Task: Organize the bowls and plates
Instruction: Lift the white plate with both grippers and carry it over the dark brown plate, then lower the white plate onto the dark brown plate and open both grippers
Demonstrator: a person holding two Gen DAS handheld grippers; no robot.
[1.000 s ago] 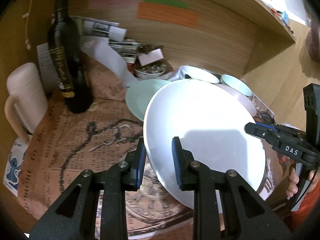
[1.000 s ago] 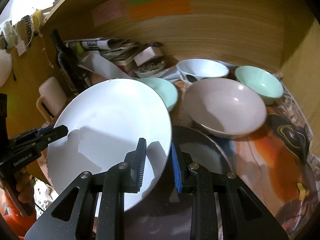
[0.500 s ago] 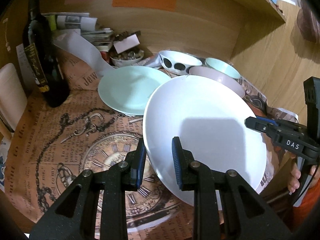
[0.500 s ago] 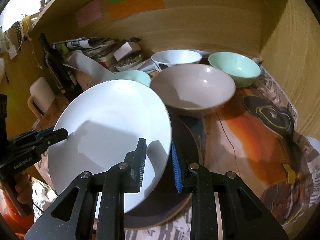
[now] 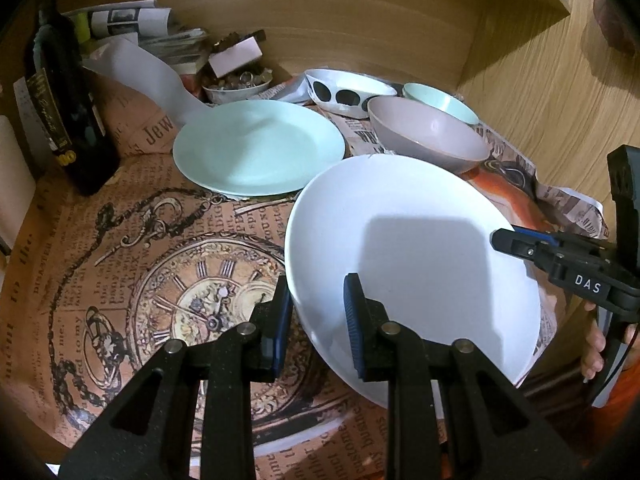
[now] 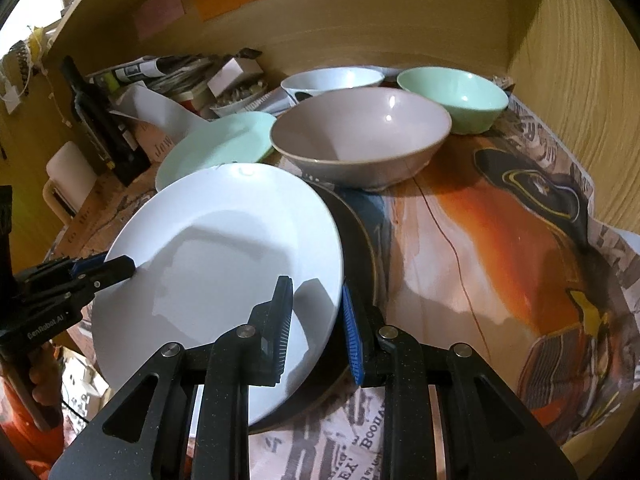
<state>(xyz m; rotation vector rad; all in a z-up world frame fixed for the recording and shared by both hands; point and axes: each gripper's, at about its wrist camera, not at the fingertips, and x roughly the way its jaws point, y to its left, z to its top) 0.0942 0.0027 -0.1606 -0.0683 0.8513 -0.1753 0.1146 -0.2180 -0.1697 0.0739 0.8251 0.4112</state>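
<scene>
Round white ceramic plate [image 5: 412,256] gripped at opposite rims, left gripper [image 5: 316,316] and right gripper [image 6: 316,320] fingers both clenched on it, over dark round plate [image 6: 360,240]. Lower level, release together. Beyond: mint-green plate [image 5: 256,148], mauve bowl [image 6: 360,136].

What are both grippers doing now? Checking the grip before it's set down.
Left gripper: shut on the white plate rim.
Right gripper: shut on its opposite rim.

White plate [image 5: 408,240]; mint plate [image 5: 256,146]; black-dotted white bowl [image 5: 348,91].
</scene>
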